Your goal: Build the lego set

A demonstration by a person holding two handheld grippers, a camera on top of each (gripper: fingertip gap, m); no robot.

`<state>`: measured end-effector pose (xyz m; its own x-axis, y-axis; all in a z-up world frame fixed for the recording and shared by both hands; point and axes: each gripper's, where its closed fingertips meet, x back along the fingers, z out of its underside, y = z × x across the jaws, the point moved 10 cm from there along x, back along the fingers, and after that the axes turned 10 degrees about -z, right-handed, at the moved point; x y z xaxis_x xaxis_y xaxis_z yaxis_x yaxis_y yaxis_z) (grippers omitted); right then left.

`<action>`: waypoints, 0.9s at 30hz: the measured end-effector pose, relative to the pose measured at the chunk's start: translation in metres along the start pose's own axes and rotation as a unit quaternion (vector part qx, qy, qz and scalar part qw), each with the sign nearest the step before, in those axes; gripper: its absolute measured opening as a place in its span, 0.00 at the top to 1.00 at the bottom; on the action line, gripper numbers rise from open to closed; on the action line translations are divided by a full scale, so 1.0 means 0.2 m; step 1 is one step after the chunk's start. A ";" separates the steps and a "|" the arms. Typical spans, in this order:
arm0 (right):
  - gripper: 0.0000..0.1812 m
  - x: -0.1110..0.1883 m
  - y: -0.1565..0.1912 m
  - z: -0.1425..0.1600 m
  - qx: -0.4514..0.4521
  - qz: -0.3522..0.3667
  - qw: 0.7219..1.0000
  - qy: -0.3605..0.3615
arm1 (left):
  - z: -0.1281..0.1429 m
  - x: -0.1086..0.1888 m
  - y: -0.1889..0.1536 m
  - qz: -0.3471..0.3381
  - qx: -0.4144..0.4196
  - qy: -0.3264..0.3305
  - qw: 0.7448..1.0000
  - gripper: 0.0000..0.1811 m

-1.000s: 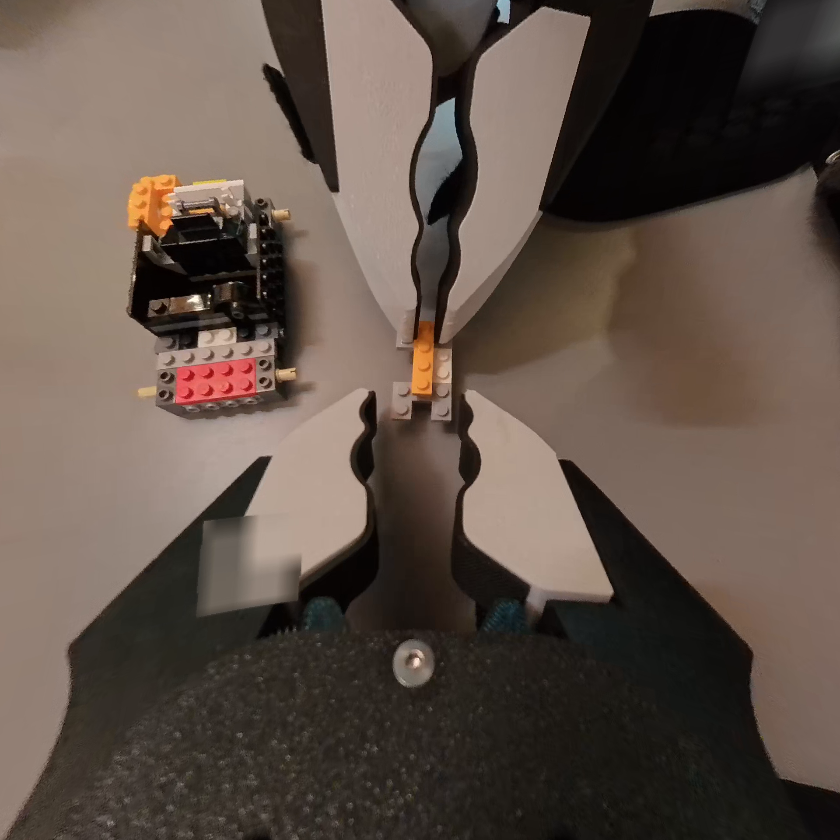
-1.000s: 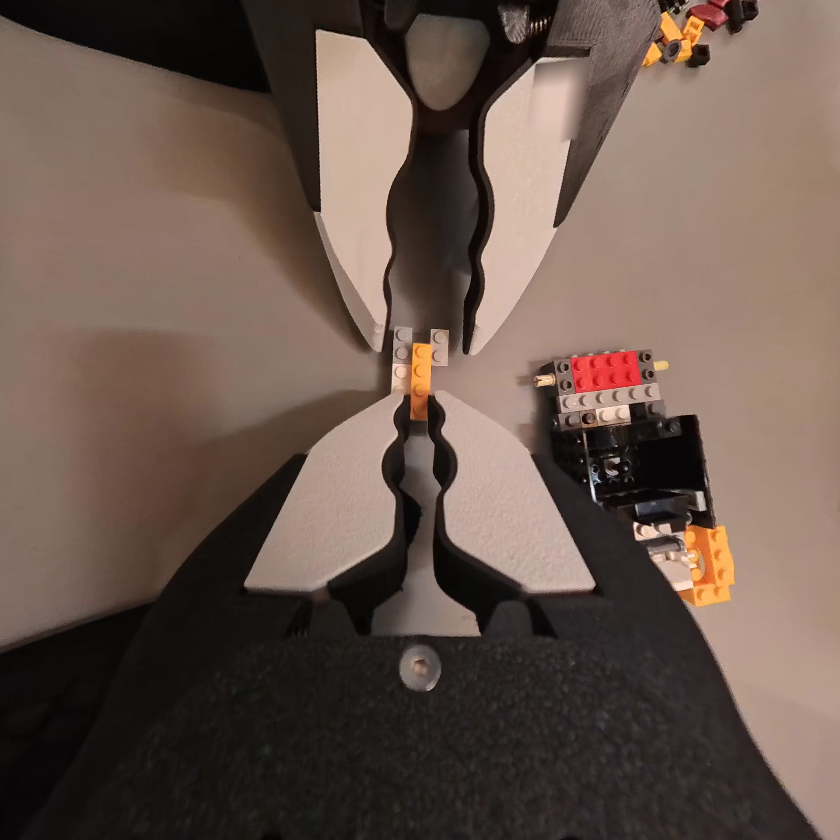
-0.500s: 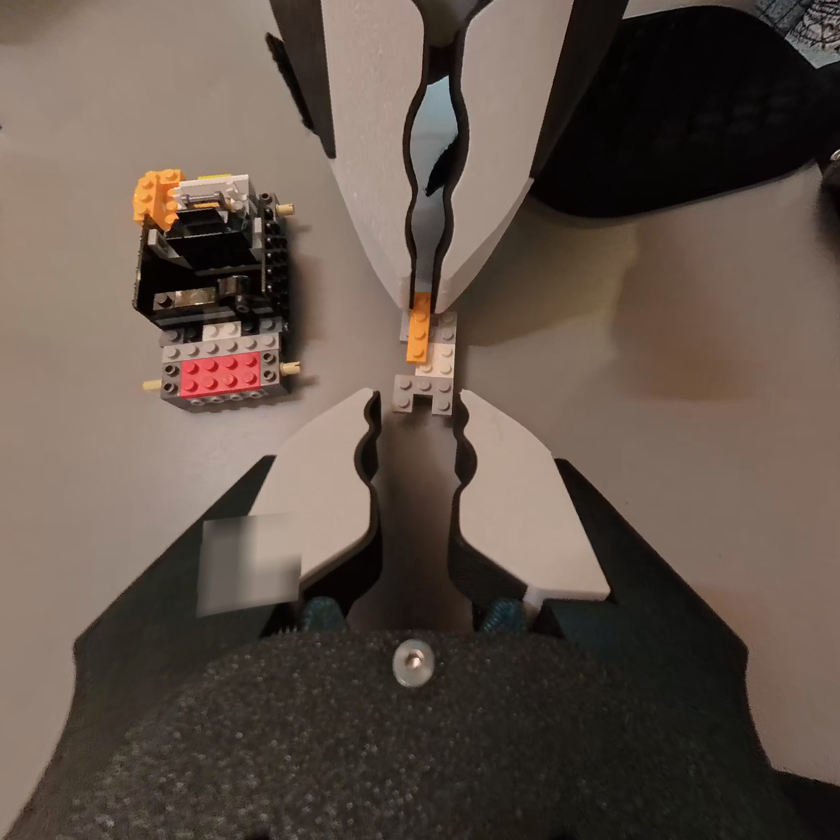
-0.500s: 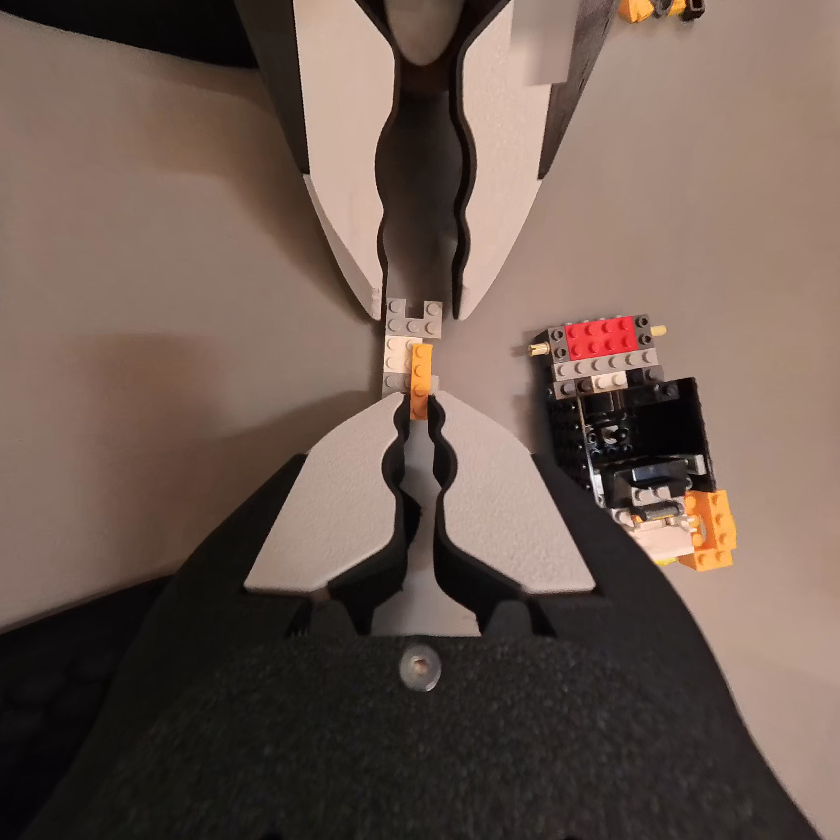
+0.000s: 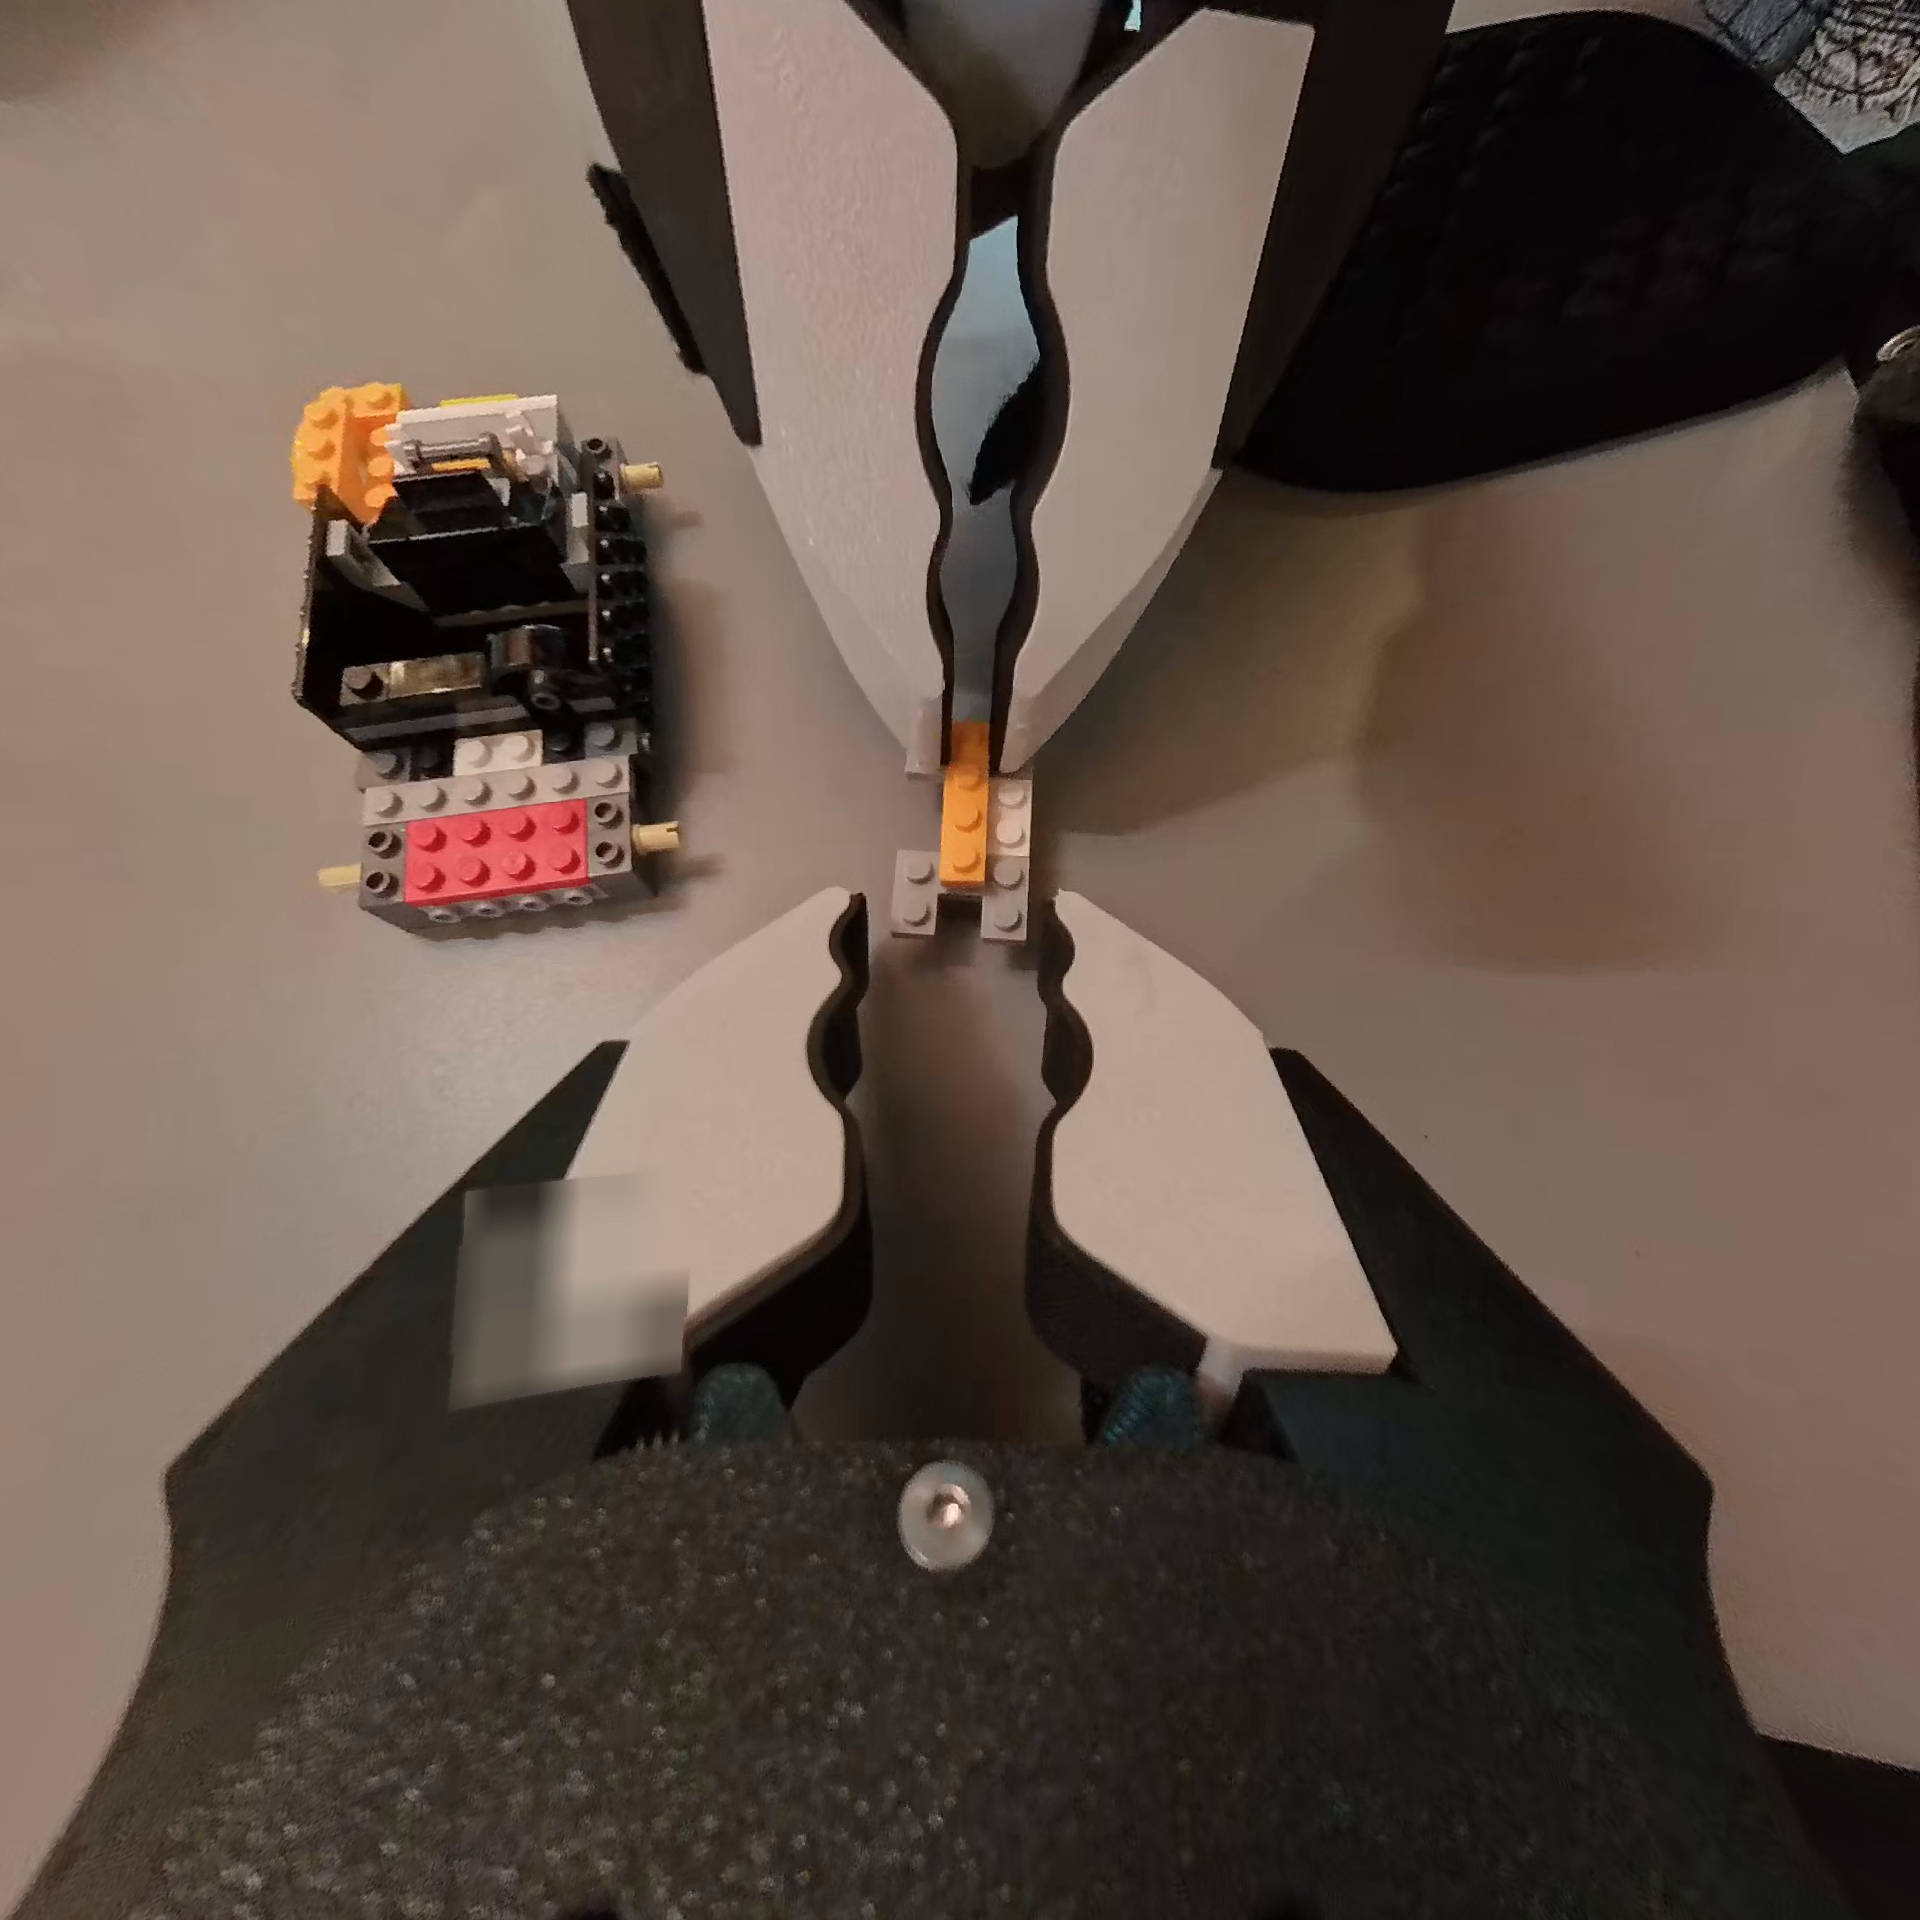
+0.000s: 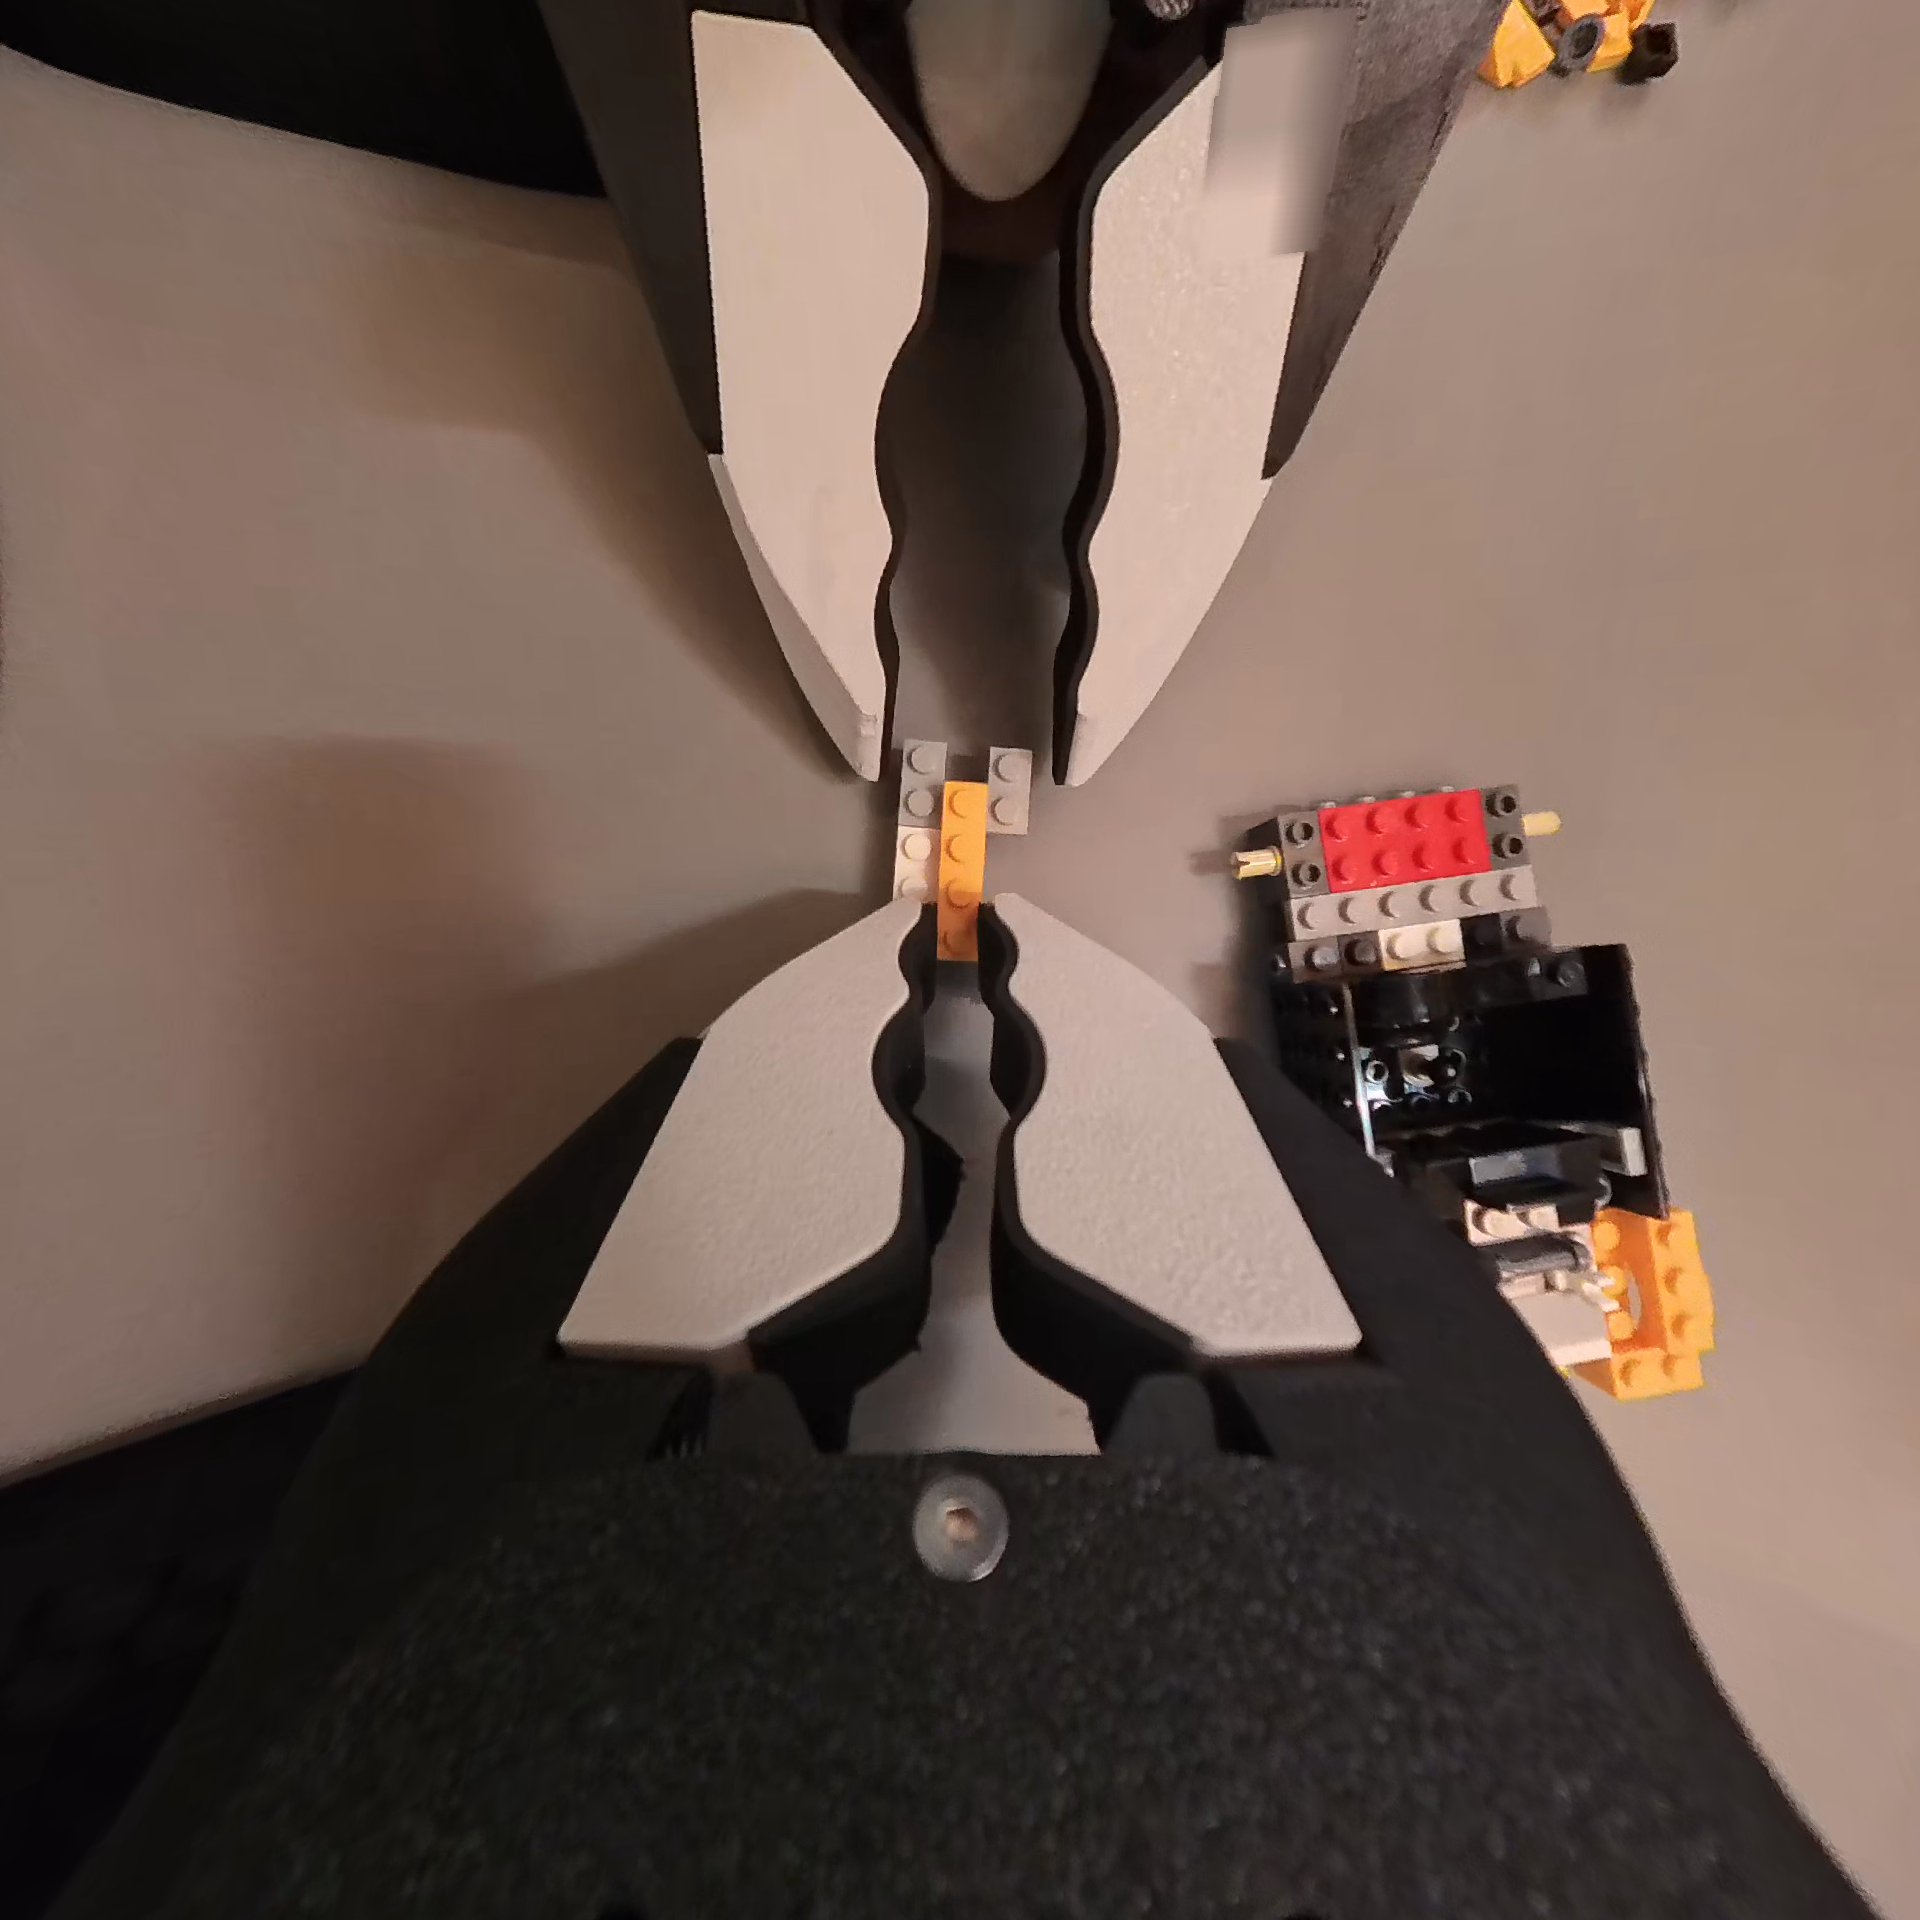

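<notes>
**Two tongs meet over a small plate stack**

In the left wrist view, the left gripper (image 5: 951, 914) sits nearest, its two fingers spread apart with nothing between them, the tips just short of the small grey piece (image 5: 964, 902) on the grey table (image 5: 1455, 1091). That grey piece is notched at its near end and carries a white plate (image 5: 1010, 816) and an orange plate (image 5: 966, 805) lying lengthwise on top. Beyond it, the right gripper (image 5: 971, 743) reaches in from the far side with its fingers drawn together on the far end of the orange plate.

The right wrist view shows the same grip from the other side: the right gripper (image 6: 958, 920) pinches the near end of the orange plate (image 6: 961, 857), and the open left gripper (image 6: 966, 764) faces it across the stack.

Off to the side stands the half-built model (image 5: 488, 675), black-bodied with a red brick (image 5: 497, 850) at one end and an orange block (image 5: 343, 447) at the other. A few loose pieces (image 6: 1558, 42), orange and black, lie far off at the table's edge; their shapes are too cropped to tell.
</notes>
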<state>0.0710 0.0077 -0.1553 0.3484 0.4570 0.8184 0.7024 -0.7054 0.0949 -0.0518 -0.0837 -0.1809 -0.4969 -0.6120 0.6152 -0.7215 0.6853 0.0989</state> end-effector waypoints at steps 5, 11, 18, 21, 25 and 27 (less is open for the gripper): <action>0.96 0.00 0.00 0.00 -0.004 0.000 1.000 0.000 | 0.00 0.00 0.00 0.000 -0.002 0.001 1.000 0.83; 0.96 0.00 0.00 0.00 -0.006 -0.003 1.000 -0.004 | 0.00 0.00 0.00 0.001 -0.002 0.003 1.000 0.83; 0.96 0.00 0.00 0.01 -0.005 -0.006 1.000 -0.012 | 0.00 -0.01 -0.01 0.000 -0.006 0.010 1.000 0.82; 0.96 0.00 0.00 0.01 -0.005 -0.008 1.000 -0.013 | 0.00 -0.02 -0.01 0.000 -0.010 0.015 1.000 0.81; 0.95 0.00 0.00 0.01 -0.004 -0.016 1.000 -0.014 | 0.00 -0.02 -0.02 0.000 -0.014 0.020 1.000 0.81; 0.95 0.00 -0.01 0.01 -0.001 -0.017 1.000 -0.012 | 0.00 -0.02 -0.02 0.000 -0.014 0.021 1.000 0.81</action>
<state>0.0705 0.0092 -0.1563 0.3387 0.4943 0.8006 0.7127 -0.6903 0.1247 -0.0471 -0.0829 -0.1844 -0.4757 -0.5956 0.6473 -0.7072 0.6965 0.1212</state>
